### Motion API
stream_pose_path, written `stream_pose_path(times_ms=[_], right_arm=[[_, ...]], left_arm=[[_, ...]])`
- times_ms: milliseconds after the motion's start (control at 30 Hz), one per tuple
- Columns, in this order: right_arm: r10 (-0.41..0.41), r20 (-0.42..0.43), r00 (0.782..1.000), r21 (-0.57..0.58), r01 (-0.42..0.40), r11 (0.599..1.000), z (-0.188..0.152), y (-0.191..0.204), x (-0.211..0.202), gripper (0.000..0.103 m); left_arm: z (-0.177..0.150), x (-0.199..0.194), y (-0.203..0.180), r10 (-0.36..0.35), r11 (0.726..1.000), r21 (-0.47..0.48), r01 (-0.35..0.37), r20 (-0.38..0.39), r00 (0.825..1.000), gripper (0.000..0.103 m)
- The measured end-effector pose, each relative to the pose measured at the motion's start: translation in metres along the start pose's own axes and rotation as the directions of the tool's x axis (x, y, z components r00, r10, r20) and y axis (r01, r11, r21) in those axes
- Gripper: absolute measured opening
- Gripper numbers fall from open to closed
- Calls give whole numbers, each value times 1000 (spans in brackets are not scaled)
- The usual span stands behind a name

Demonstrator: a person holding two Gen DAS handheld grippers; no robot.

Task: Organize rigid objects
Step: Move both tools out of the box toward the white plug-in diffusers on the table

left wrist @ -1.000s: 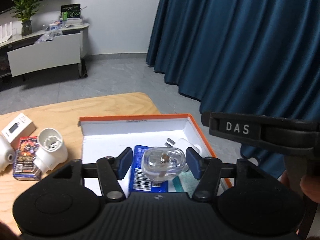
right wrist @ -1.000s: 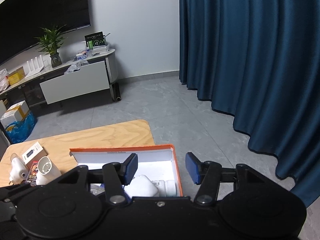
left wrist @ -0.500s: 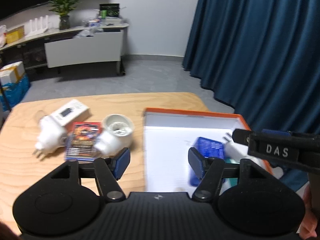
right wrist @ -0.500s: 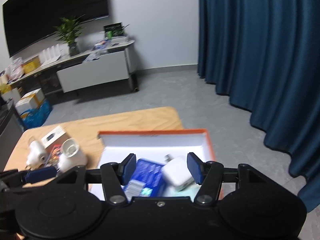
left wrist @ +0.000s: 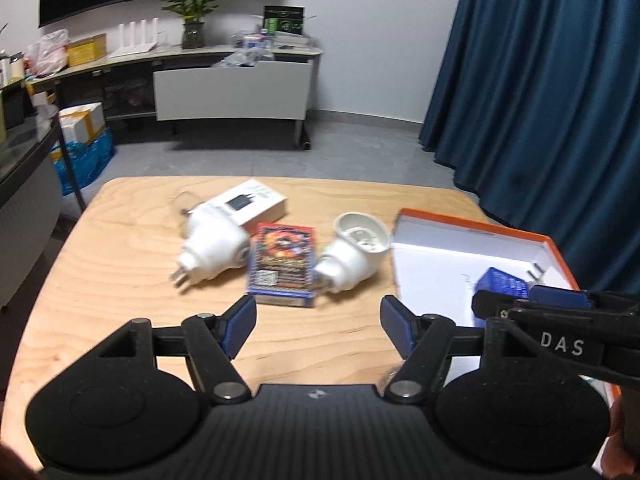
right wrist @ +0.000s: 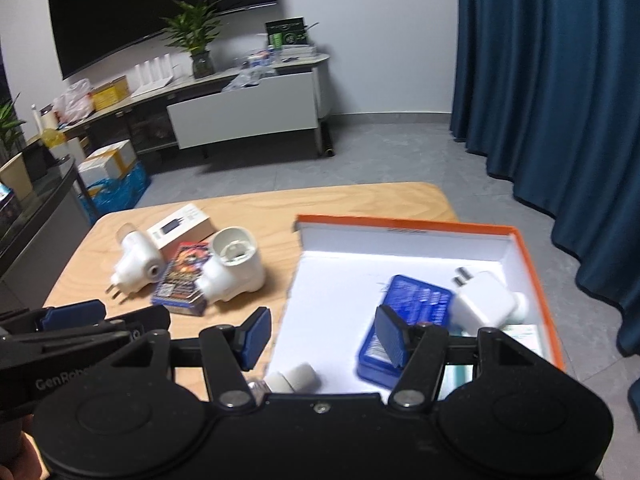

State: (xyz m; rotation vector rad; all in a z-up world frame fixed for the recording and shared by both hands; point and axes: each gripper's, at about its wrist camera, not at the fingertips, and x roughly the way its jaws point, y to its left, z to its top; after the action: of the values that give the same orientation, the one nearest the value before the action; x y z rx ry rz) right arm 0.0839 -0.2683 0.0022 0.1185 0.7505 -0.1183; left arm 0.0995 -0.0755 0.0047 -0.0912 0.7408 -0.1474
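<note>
An orange-rimmed white box (right wrist: 520,240) (left wrist: 476,224) sits on the right of the wooden table. It holds a blue case (right wrist: 416,304), a white charger (right wrist: 484,304) and a clear item at the near edge (right wrist: 292,378). Left of the box lie a white lamp socket (left wrist: 356,252) (right wrist: 234,268), a colourful card pack (left wrist: 282,264) (right wrist: 184,278), a white plug adapter (left wrist: 212,252) (right wrist: 136,262) and a white carton (left wrist: 250,202) (right wrist: 182,226). My left gripper (left wrist: 318,324) is open and empty just short of the card pack. My right gripper (right wrist: 324,338) is open and empty over the box's near left side.
The wooden table (left wrist: 120,300) ends at a rounded far edge, with grey floor behind it. A blue curtain (right wrist: 560,80) hangs on the right. A low white cabinet (left wrist: 232,92) with clutter stands at the far wall.
My left gripper let go of the clear item over the box, then swung left to the loose objects on the table. My right gripper shifted left over the box.
</note>
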Motion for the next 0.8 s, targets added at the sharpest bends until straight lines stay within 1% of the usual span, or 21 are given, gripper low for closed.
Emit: stream_pose_path(times_ms=[300, 367, 667, 800], right_arm=[[26, -19, 999, -28, -27, 999, -1, 23, 10, 71], [31, -22, 999, -31, -31, 999, -1, 27, 13, 71], [21, -30, 999, -22, -22, 1000, 1, 24, 24, 71], [28, -35, 999, -30, -29, 999, 2, 27, 30, 71]], left_arm=[[5, 8, 32, 53, 998, -47, -53, -3, 999, 72], [5, 10, 36, 65, 996, -53, -65, -1, 998, 74], [5, 21, 61, 99, 992, -73, -100, -12, 995, 76], [8, 27, 67, 108, 992, -67, -109, -12, 994, 78]])
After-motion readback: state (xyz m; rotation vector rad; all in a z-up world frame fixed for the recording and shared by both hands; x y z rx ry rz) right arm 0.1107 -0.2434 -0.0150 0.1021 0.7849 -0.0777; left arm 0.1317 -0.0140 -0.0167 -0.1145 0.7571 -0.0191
